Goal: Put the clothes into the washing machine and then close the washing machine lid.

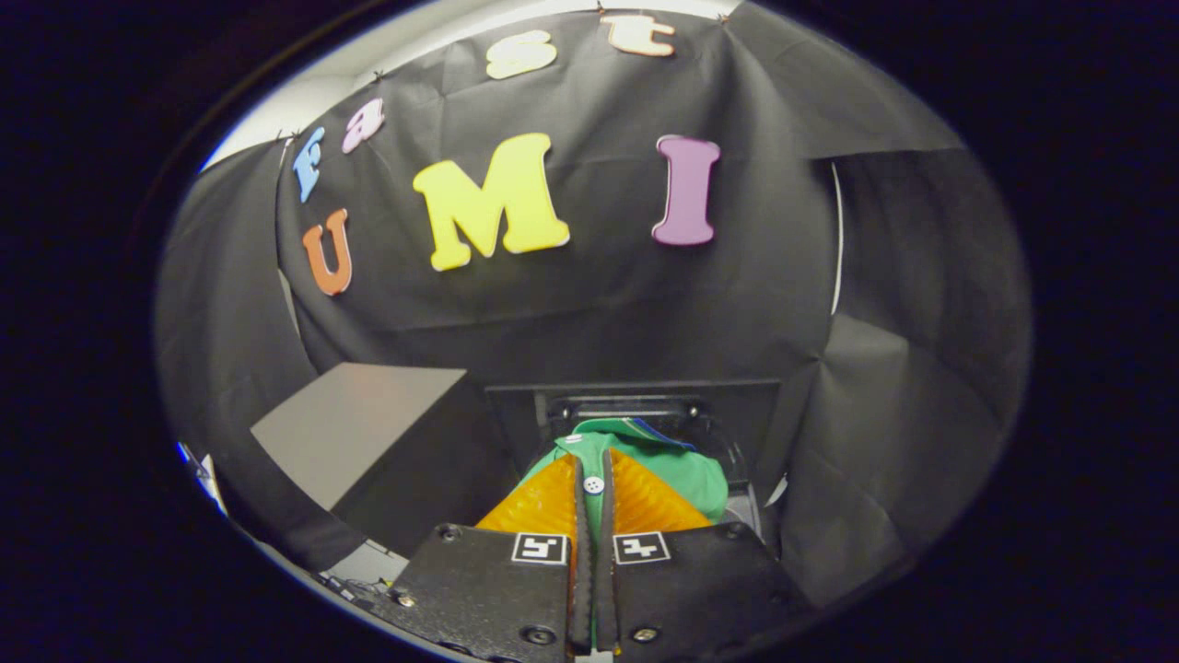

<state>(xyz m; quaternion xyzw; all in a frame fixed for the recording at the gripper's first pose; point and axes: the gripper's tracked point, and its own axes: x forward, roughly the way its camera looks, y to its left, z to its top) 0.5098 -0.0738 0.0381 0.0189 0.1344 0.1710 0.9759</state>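
- Hand-held gripper: its two fingers are drawn close together, with a strip of green cloth pinched in the narrow gap between them.
- Green cotton garment with a white button: clamped between the fingers; the button is seen right in the gap near the tips, and the collar is bunched just ahead of the tips.
- Most of the garment's fabric is spread just beyond the fingers, over a dark opening.
- Dark square-framed washing machine: seen just beyond the fingers, behind the garment; its frame is visible above the collar.
- Grey flat panel: noted to the left of the fingers, tilted, apart from the garment.
- Black cloth booth wall: hung beyond the machine.
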